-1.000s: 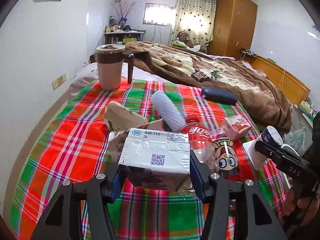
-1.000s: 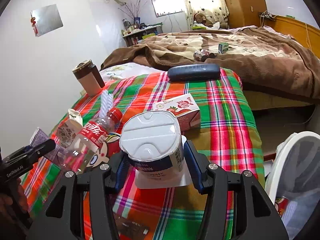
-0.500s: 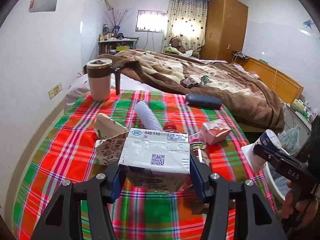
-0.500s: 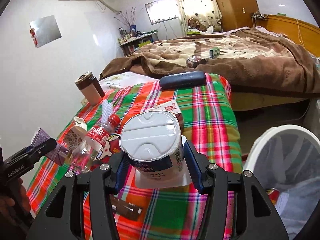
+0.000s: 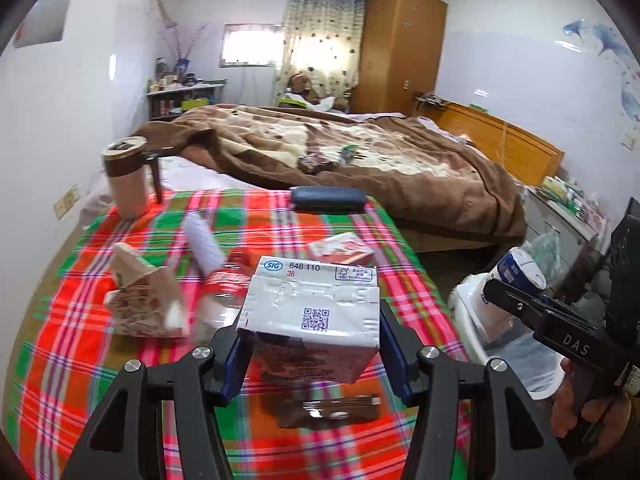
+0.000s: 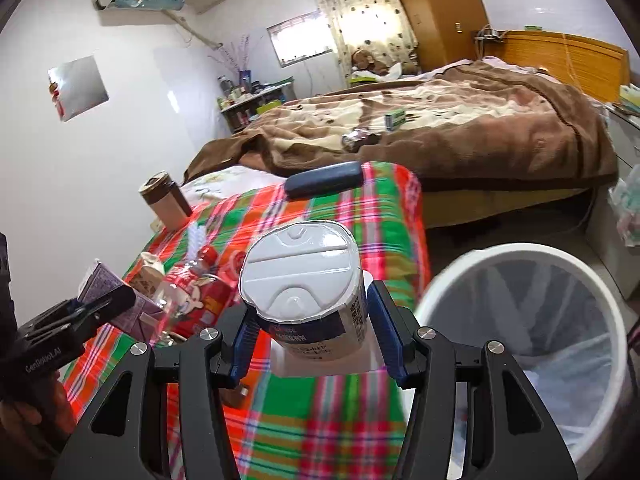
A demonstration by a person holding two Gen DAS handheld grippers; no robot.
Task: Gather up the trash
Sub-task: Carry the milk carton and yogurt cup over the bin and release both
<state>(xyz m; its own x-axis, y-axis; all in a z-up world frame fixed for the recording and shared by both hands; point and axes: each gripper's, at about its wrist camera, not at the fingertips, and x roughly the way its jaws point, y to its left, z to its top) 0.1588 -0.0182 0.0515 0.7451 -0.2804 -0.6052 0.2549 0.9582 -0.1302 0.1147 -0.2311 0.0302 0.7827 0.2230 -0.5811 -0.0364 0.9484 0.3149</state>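
Note:
My left gripper is shut on a white and purple drink carton, held above the plaid table. My right gripper is shut on a white yogurt cup, held over the table's right edge beside the white trash bin. The cup also shows in the left wrist view, above the bin. On the table lie a plastic cola bottle, a beige carton, a red-and-white small carton and a brown wrapper.
A brown-and-beige mug, a white roll and a dark blue case stand farther back on the table. A bed with a brown blanket lies behind. A cabinet stands at the right.
Both grippers have lifted and pulled back from the table with their loads. The right gripper has swung right, so the trash bin now fills more of its view.

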